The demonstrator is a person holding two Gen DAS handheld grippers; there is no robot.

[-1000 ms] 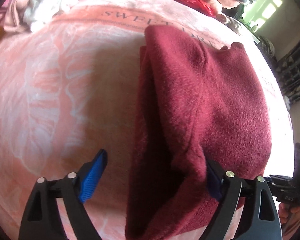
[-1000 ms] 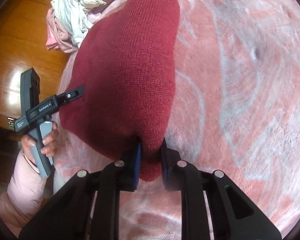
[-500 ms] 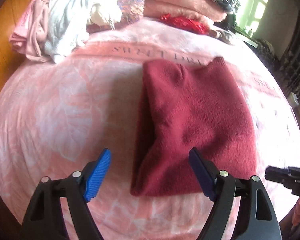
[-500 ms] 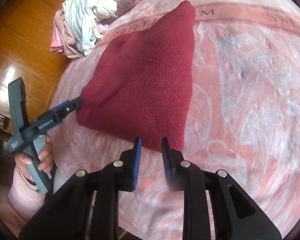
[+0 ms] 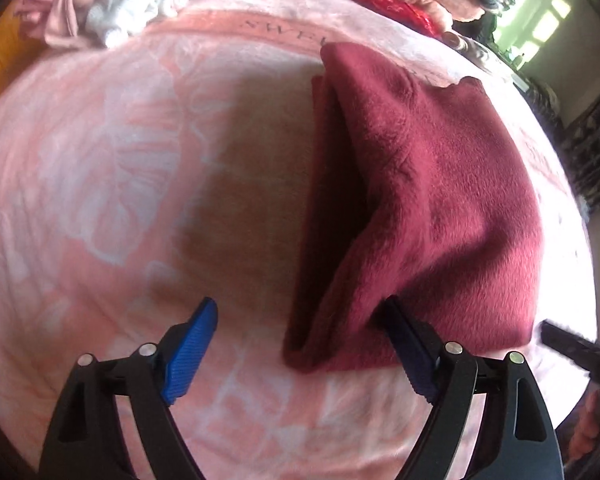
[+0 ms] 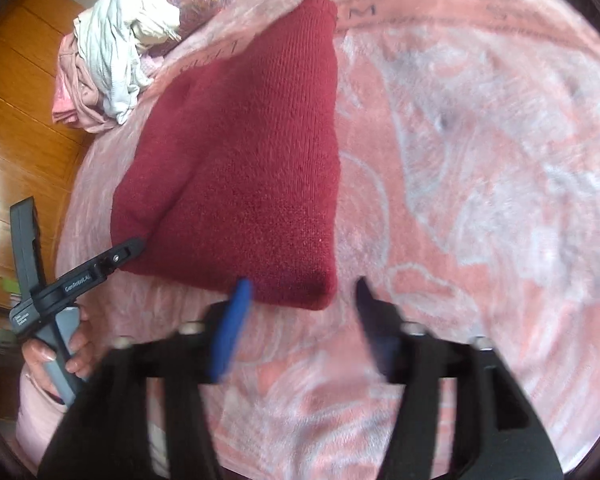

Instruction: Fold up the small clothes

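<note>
The right gripper [image 6: 300,292] has just been spreading its jaws, released, the folded maroon sweater [image 6: 252,168] lying at 11 o'clock of them, its near corner between the tips. The left gripper [image 5: 296,320] gapes wide, one finger [image 5: 400,336] against the sweater's hem. Beneath lies a pink blanket [image 6: 480,160] lettered "SWEET", with a clothes heap [image 6: 112,48] at 10 o'clock over a wooden floor [image 6: 16,92].

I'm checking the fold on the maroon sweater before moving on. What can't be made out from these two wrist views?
- Sweater underside and inner layers: hidden by its own top layer, both views.
- Right gripper: blurred in its own view; jaws apart, the sweater's corner between them, contact unclear.
- Left gripper: its right pad meets the sweater's edge; whether it presses, unclear.
- Blanket lettering: partly covered by the sweater.
- Clothes pile: cut off by the frame edge.
</note>
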